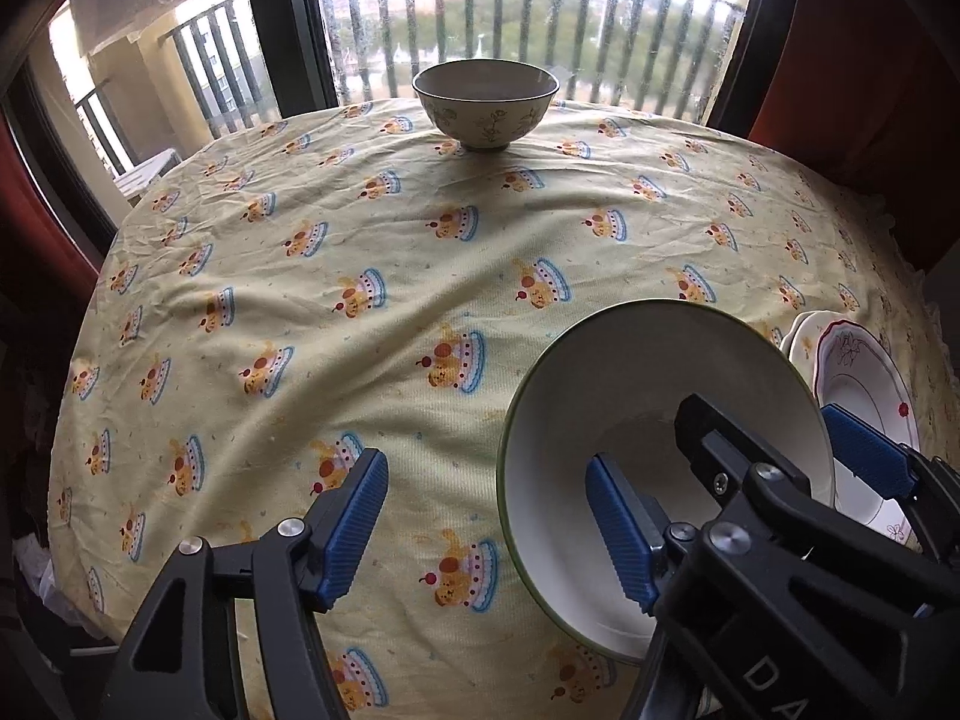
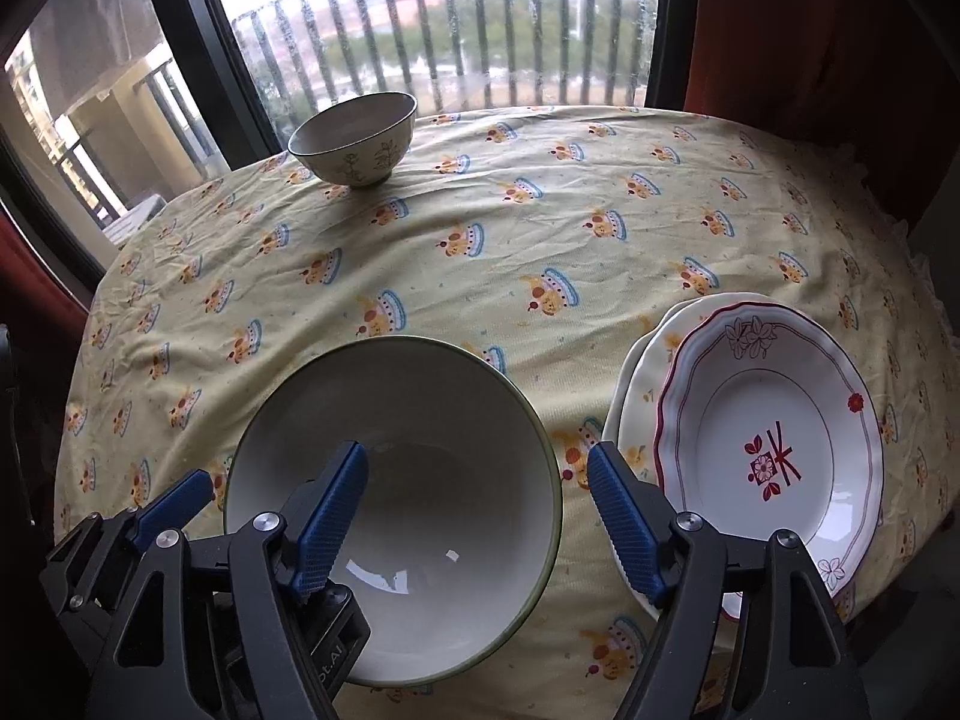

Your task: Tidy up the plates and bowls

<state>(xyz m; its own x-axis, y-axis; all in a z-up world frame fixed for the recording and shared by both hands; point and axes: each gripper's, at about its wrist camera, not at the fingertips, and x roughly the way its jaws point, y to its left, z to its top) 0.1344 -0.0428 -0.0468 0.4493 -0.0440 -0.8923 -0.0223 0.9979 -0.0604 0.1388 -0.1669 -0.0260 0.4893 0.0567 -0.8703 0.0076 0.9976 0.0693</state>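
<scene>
At the near edge of the tabletop [image 2: 540,228], both the left gripper [image 1: 486,528] and right gripper [image 2: 480,522] are straddling the big bowl's [image 2: 420,450] rim with jaws apart, probably preparing to carry it toward the small bowl [image 2: 354,141] for stacking.

Left gripper [image 1: 489,531] is gaping open, its right finger [image 1: 624,534] sitting inside the green-rimmed bowl [image 1: 648,372]; the right gripper [image 1: 780,438] is straddling that bowl's rim.

Occlusions, both wrist views.
My right gripper [image 1: 750,480] is covering the near wall of the green-rimmed bowl [image 1: 630,372]; the red-trimmed plate [image 2: 774,450] is hiding most of the cream plate [image 2: 636,384] beneath; frame edges are cutting off both gripper bodies.
</scene>
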